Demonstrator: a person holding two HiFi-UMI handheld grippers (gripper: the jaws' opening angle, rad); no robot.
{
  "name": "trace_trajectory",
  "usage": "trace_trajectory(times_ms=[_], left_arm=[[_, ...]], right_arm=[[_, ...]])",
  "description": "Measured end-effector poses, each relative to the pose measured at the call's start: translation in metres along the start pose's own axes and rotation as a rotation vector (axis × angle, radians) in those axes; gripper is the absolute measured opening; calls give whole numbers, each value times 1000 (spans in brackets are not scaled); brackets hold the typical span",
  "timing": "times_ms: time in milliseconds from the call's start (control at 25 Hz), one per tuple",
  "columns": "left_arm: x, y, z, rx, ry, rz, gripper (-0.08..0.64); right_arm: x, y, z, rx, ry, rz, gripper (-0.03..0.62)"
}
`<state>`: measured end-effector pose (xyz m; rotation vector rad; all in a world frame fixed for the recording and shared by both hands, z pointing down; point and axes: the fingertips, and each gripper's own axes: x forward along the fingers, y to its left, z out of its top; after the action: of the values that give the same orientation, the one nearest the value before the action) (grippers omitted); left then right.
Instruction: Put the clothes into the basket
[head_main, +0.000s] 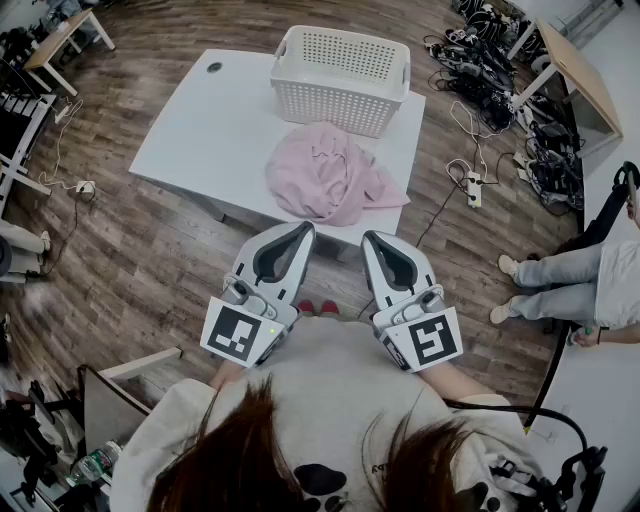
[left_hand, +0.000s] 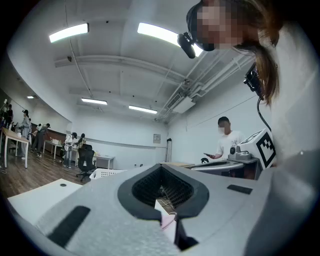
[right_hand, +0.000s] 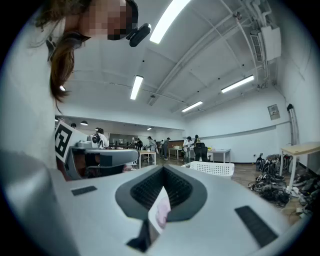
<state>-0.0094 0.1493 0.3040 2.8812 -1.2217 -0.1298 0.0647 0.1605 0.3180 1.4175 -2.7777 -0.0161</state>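
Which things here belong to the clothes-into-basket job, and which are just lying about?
Job: pink garment, white basket, white table, left gripper and right gripper (both shut, empty).
Lying about: floor cables, power strip, wooden desk, plastic bottle, seated person.
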Motion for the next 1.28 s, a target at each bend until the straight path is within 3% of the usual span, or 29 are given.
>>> trace_trajectory(times_ms=[840, 1280], left_arm=[[0, 7, -1, -5, 6, 1, 8], [2, 25, -2, -17, -3, -29, 8]], right_arm=[[9, 7, -2, 30, -4, 39, 14], [24, 7, -1, 32, -9, -10, 12]])
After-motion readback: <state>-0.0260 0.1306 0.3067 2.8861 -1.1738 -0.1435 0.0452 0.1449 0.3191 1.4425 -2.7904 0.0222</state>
